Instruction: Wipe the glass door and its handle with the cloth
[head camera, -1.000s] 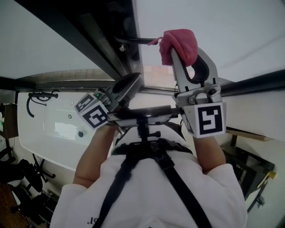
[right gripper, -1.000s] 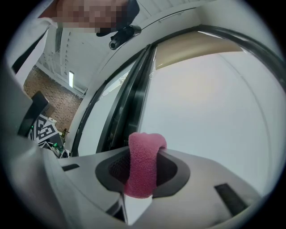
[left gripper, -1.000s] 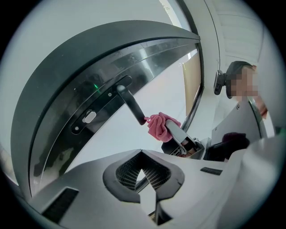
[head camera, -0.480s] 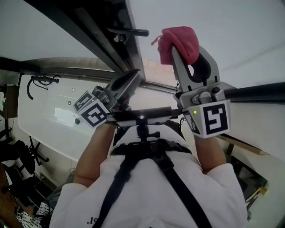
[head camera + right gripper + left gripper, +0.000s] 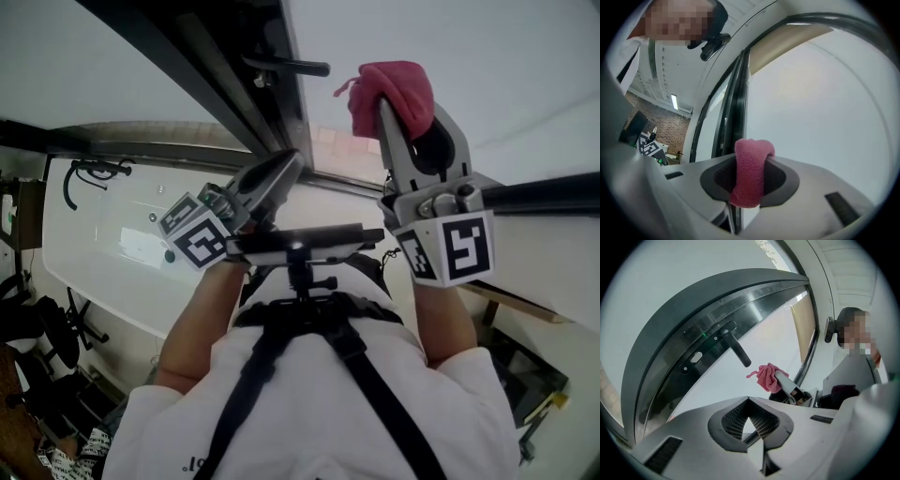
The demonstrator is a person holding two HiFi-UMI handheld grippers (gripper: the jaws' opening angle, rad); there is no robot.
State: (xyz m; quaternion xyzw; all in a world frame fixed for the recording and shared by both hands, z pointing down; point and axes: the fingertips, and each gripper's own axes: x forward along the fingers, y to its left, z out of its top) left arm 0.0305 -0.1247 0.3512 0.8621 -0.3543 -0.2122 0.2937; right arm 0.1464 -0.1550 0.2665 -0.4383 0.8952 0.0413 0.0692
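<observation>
Over the last second my right tool [image 5: 405, 117] has slid the bunched pink terry cloth [image 5: 394, 89] a little off the black lever handle [image 5: 292, 66]. Earlier the cloth's loose corner sat level with the handle's tip, almost touching it. Now the handle lies up and to the left of the cloth with a clear gap between them. The cloth sits over the pale frosted glass door [image 5: 497, 75], just beside its dark frame edge. Whether it actually presses on the pane I cannot tell from any view.

The right tool is clenched on the cloth, which stands folded between its jaws with a rounded hump poking past the tips. My left tool [image 5: 277, 173] is closed tip to tip with nothing in it and hangs lower, near the frame and aimed toward the handle.

I judge I am working the pane beside the handle, and the handle itself is not under the cloth at this moment.
</observation>
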